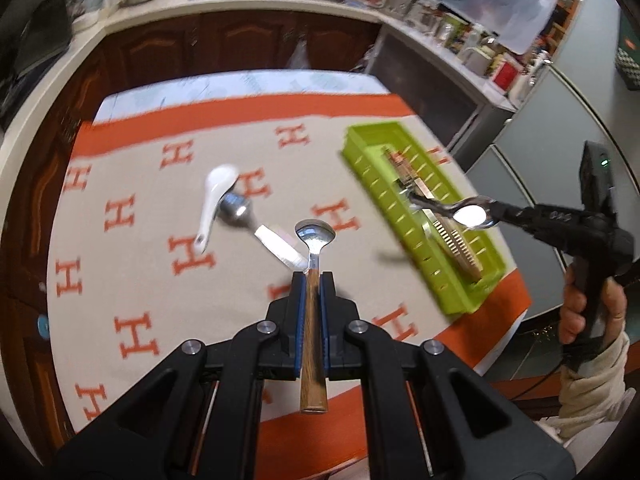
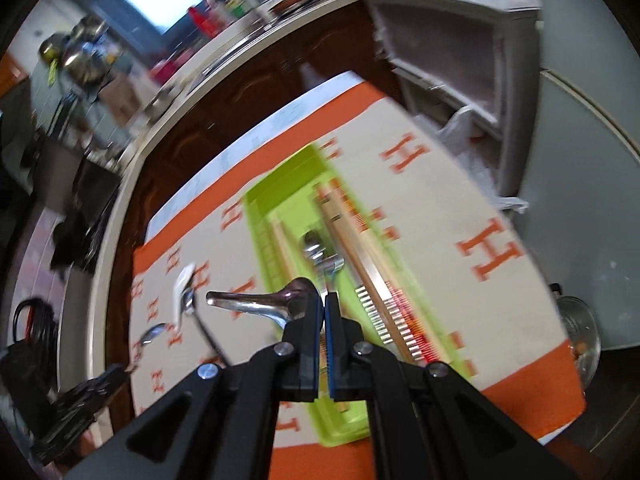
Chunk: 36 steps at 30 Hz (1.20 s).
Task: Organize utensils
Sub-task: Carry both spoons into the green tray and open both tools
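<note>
My left hand-held gripper [image 1: 313,280] clamps a wooden-handled spoon [image 1: 314,254] above the surface [image 1: 132,264]. My right hand-held gripper [image 2: 323,300] grips what looks like a metal spoon [image 2: 256,303] over the green tray [image 1: 372,168].

Cloth-covered table [image 1: 132,264] (green tray [image 1: 362,160], white spoon [image 1: 214,196], steel spoon [image 1: 240,210])

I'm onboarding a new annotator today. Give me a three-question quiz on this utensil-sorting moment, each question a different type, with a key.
1. True or false: the left gripper holds a wooden-handled spoon.
2. Where is the metal spoon that the right gripper holds?
A. flat on the cloth
B. above the green tray
C. under the white spoon
3. How many utensils lie loose on the tablecloth?

Key: 1 true; 2 B; 3 two, the white spoon and a steel spoon.
</note>
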{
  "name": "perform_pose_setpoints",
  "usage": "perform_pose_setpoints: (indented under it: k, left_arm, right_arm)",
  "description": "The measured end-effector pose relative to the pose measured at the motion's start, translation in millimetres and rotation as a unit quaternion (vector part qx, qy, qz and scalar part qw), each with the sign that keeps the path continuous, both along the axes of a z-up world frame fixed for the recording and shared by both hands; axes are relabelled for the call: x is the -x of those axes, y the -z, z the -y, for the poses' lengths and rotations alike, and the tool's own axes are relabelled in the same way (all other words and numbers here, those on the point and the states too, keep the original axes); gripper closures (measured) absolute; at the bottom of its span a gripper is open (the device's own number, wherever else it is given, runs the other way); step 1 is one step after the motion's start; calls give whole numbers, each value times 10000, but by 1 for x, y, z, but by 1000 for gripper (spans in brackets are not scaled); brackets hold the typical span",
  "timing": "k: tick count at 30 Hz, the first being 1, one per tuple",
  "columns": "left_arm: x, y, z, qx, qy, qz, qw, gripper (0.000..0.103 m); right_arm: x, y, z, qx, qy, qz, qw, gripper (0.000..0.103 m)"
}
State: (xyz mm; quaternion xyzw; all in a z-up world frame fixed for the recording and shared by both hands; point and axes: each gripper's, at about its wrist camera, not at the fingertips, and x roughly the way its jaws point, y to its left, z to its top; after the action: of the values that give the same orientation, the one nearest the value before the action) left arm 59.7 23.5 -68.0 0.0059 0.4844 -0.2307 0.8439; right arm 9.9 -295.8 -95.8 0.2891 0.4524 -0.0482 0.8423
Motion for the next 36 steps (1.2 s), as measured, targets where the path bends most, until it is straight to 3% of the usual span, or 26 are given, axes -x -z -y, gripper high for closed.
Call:
perform_pose_setpoints:
  k: [6,9,13,19,27,32,36]
  left_arm:
    - [-12,-27,60,58,311,237,9992,99]
    - [-25,-29,99,94,406,192,9989,99]
    - [-47,-21,138,188,325,34,9993,99]
    - [-78,5,186,134,139,-206,9996,99]
    - [-105,50,208,36,-216,-670,9975,99]
    - [-97,71,213,-268,-171,-851,9959,98]
    - [-82,70,210,-407,-112,-823,9957,98]
  right_arm:
    - [10,12,23,227,643,-111,9976,101]
    - [15,22,30,57,913,-225,9956,101]
    - [16,38,28,-293,766,-538,9952,96]
    - [35,33,34,-361,554,-435,9969,96]
    - [50,25,52,-133,630,-237,9976,96]
    - [48,27,61,-190,690,-202,9972,96]
    - [45,27,60,-182,596,-156,9979,96]
